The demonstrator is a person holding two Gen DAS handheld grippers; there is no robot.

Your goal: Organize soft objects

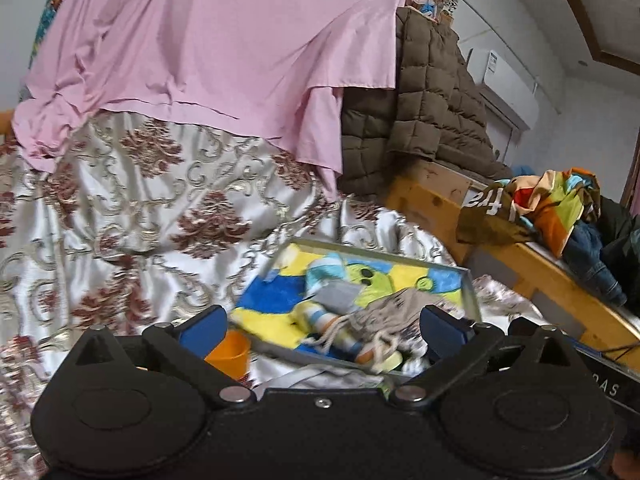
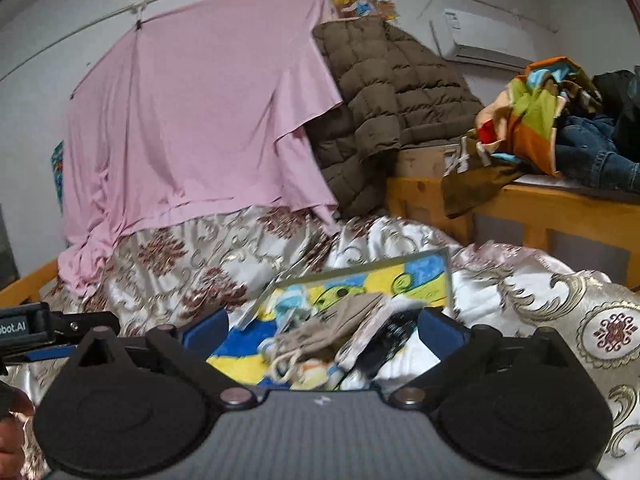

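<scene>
Reading "bot.AI" on left gripper (image 2: 24,326)

The near end of the shallow grey metal tray (image 1: 472,292) is hidden behind the black gripper body. The heap of small soft items (image 2: 320,340) on its yellow-and-blue towel is smeared by motion blur. The pink hanging sheet (image 1: 200,48) is cropped at the top edge.
</scene>
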